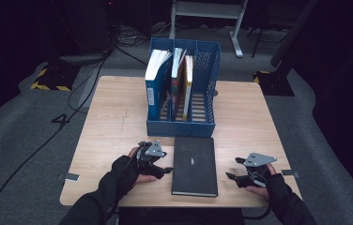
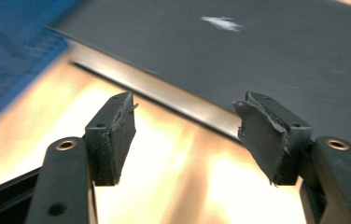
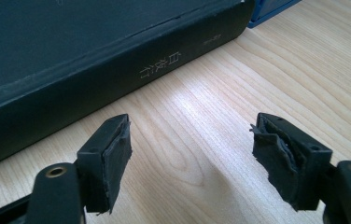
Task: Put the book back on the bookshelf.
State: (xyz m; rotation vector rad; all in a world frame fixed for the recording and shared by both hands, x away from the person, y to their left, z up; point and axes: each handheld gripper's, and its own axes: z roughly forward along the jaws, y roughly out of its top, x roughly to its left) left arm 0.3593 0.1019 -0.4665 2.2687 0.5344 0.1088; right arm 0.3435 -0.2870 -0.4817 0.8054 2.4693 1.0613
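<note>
High view: a pale wooden table with rounded corners (image 1: 118,126) stands on grey carpet (image 1: 19,131) in a dark room, black cables (image 1: 78,101) trailing across the floor to the left and a white metal frame (image 1: 207,14) behind. At the far middle of the table sits a blue plastic file rack with three slots (image 1: 203,89), upright books (image 1: 179,79) in its left and middle slots.

A thick black hardcover book (image 1: 195,165) lies flat between the two claws, its far end just in front of the rack. The left gripper (image 1: 167,170), in a gloved hand, sits just beside the book's left long edge; its jaws are apart with nothing between them, and in the left gripper view, which is blurred, the cover appears to lie just ahead of the tips. The right gripper (image 1: 231,176) rests near the book's right edge, a strip of bare wood between. In the right gripper view its jaws stand apart over the table, holding nothing, the book's spine ahead and to the left.
</note>
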